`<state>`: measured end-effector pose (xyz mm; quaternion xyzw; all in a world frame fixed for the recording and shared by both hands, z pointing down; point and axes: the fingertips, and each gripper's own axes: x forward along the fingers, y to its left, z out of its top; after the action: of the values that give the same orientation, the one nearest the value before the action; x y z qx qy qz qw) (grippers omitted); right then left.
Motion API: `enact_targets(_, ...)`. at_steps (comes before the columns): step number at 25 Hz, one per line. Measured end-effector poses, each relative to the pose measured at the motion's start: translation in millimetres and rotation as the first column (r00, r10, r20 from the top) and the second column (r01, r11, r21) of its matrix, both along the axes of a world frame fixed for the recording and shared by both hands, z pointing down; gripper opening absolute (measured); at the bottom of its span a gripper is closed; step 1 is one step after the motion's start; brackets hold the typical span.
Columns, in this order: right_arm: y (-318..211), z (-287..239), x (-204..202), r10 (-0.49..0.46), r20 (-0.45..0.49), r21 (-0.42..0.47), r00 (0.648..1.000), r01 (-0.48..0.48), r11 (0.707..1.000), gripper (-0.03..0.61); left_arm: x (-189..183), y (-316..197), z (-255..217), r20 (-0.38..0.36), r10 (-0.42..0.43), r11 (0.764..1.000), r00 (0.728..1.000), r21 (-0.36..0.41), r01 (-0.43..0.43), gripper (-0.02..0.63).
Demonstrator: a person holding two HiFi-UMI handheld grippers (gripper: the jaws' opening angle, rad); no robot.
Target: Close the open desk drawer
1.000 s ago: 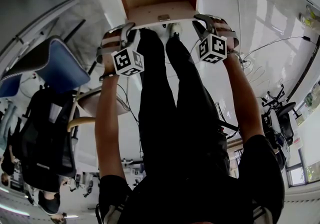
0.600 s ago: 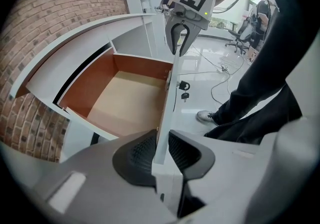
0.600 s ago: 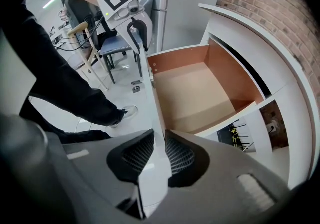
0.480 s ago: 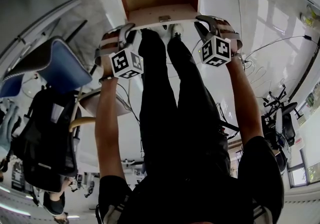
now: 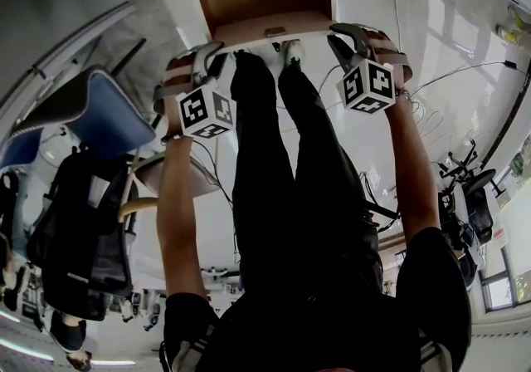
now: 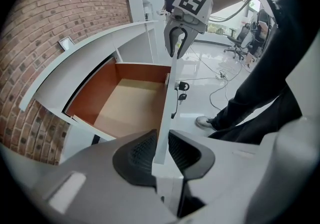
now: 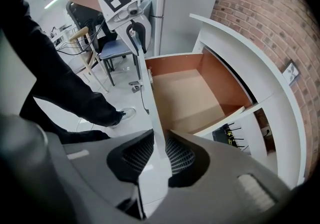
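Open desk drawer (image 6: 125, 103) shown pulled well out from under the curved white worktop (image 6: 85, 48), which is set against a brick wall (image 6: 55, 13); its wood-coloured interior is exposed. The drawer's white front panel (image 6: 166, 103) is gripped along its top edge at two places. The left gripper (image 6: 160, 150) is closed on the panel near one end, the thin board being pinched between its ribbed fingers (image 6: 137, 153), which are held narrow. The right gripper (image 7: 159, 155) is clamped in like manner on the panel near the other end, its fingers (image 7: 180, 157) pressed on both faces of the board. In the head view both grippers are seen pointed steeply down at the panel, one on either side of the person's legs (image 5: 282, 163). A bunch of keys (image 6: 182, 92) is hung from the lock on the panel's outer face. A blue chair (image 5: 108, 109) is seen at the left of the head view
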<state>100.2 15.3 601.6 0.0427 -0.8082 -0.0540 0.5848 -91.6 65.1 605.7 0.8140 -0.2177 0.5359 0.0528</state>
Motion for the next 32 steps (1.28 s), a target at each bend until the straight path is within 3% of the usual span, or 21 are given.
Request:
enact_targets(20,-28.6,-20.6,2.6,-0.031,-0.034,0.001,0.999,0.031,1.0,0.078,5.4,-18.2,-21.8,-0.057,-0.041,0.999,0.998,-0.006,0.041,0.095)
enact_targets(32,-55.3,-22.2,-10.7,-0.029,-0.023,0.031,0.999,0.03,0.999,0.077,-8.7,-48.8,-23.0,-0.027,-0.067,0.998,0.997,0.016,0.068,0.1)
